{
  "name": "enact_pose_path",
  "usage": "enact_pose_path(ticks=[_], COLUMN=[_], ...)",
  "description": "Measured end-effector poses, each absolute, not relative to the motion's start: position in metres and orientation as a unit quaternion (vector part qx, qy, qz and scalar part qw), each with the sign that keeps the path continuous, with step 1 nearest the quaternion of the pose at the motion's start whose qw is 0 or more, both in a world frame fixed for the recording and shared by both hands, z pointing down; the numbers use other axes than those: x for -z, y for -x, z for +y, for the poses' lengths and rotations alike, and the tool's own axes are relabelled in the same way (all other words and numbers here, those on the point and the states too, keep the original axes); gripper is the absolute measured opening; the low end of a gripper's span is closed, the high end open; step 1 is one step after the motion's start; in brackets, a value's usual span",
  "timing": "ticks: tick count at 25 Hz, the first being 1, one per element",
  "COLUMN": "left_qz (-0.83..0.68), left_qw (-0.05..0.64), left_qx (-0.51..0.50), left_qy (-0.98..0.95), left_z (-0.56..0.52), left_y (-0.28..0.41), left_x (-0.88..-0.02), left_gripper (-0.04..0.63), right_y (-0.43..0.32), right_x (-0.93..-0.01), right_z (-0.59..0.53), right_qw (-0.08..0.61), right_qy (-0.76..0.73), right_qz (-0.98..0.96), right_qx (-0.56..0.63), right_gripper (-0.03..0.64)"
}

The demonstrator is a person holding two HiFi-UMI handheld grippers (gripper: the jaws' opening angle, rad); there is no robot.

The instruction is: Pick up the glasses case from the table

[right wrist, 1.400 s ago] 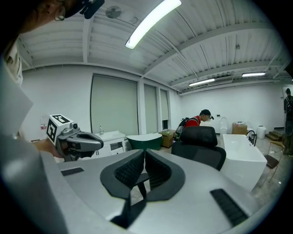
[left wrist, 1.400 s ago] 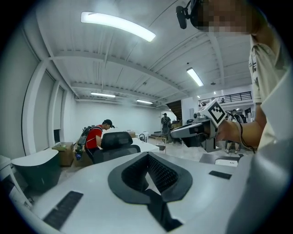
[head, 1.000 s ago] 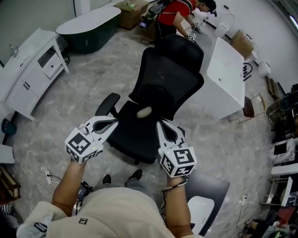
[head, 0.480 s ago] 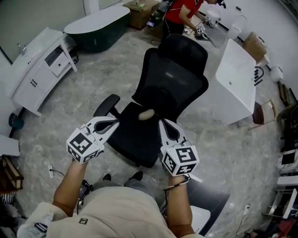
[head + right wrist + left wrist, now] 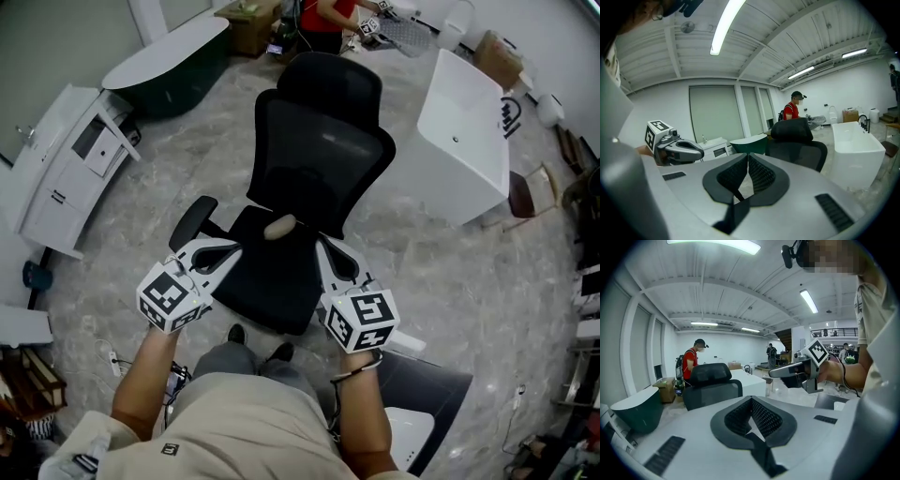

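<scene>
Office chair: black mesh back, matt cloth seat.
Floor: grey marbled, smooth, slight sheen.
Bathtub: white, glossy.
Glasses case: beige, smooth, matt.

left gripper + right gripper: advanced | office chair: closer, shifted left

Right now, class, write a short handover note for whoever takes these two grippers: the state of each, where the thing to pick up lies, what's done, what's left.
Left gripper: shut, empty, near the seat's front left.
Right gripper: shut, empty, near the seat's front right.
A pale oval thing, likely the glasses case, lies on the seat of the black chair, ahead of and between both grippers.
Done: nothing picked up.
Left: open a gripper, reach, grip, lift.
</scene>
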State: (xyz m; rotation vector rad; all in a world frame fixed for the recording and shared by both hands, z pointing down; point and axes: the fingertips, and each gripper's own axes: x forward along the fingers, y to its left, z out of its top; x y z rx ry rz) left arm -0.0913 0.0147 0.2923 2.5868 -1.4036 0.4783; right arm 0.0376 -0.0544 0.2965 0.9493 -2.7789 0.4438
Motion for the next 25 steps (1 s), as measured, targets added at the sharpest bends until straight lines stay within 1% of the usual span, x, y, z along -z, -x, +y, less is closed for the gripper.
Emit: enact_pose_path(ticks=[13, 25], left_qz=[-0.379, -0.312], left_qw=[0.095, 0.121], left_qx=[-0.147, -0.156], left_qy=[-0.909, -0.929], left_z=[-0.064, -0.118], left_y=[0.056, 0.051], left_x=[-0.333, -0.383], left_gripper=[0.015, 0.015], right_y=[-0.092, -0.099], right_x=[-0.331, -0.365], right_z=[-0.081, -0.097], right_qw=[0.12, 0.142], right_qy=[-0.414, -0.472], right_qz=[-0.886, -0.848], right_qx=[-0.168, -0.192], right_gripper=[0.026, 0.026])
